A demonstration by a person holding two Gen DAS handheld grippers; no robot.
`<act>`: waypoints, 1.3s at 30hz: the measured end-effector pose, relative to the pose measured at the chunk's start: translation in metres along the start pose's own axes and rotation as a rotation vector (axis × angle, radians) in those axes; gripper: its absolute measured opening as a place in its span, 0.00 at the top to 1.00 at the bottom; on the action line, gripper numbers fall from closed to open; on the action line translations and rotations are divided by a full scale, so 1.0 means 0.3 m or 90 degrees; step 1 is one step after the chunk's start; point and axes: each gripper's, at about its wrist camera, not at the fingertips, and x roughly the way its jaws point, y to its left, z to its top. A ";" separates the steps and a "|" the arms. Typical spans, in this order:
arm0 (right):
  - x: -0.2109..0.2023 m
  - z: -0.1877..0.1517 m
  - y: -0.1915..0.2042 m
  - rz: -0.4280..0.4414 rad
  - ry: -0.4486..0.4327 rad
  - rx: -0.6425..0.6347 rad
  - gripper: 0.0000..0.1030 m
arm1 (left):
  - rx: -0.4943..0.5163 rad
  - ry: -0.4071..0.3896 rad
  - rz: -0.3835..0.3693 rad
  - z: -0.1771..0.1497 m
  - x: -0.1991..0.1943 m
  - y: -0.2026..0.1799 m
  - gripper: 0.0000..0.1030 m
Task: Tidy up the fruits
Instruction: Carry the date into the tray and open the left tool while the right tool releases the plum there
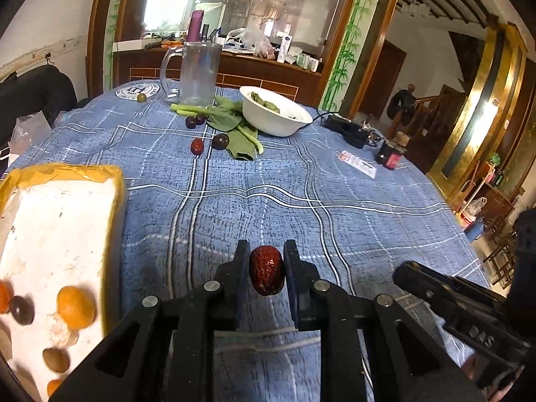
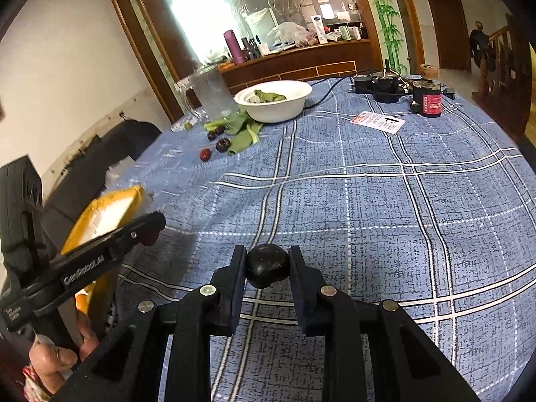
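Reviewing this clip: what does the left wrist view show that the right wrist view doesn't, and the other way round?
Only the left wrist view: the left gripper shut on a red date, and fruit lying inside the white tray, including an orange one.

Only the right wrist view: the right gripper shut on a dark round fruit, and a hand holding the other gripper's handle.

Both: the blue checked tablecloth, the white bowl, the glass mug and loose dark fruits beside the greens.
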 end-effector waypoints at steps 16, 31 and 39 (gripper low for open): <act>-0.044 -0.056 0.272 0.158 0.048 -0.027 0.74 | -0.134 -0.071 0.153 -0.114 -0.436 0.364 0.81; 0.075 -0.196 0.715 0.176 0.114 -0.194 0.73 | -0.187 -0.055 0.205 -0.204 -0.461 0.528 0.81; 0.100 -0.264 0.785 0.126 0.096 -0.277 0.73 | -0.147 -0.026 0.211 -0.164 -0.389 0.481 0.81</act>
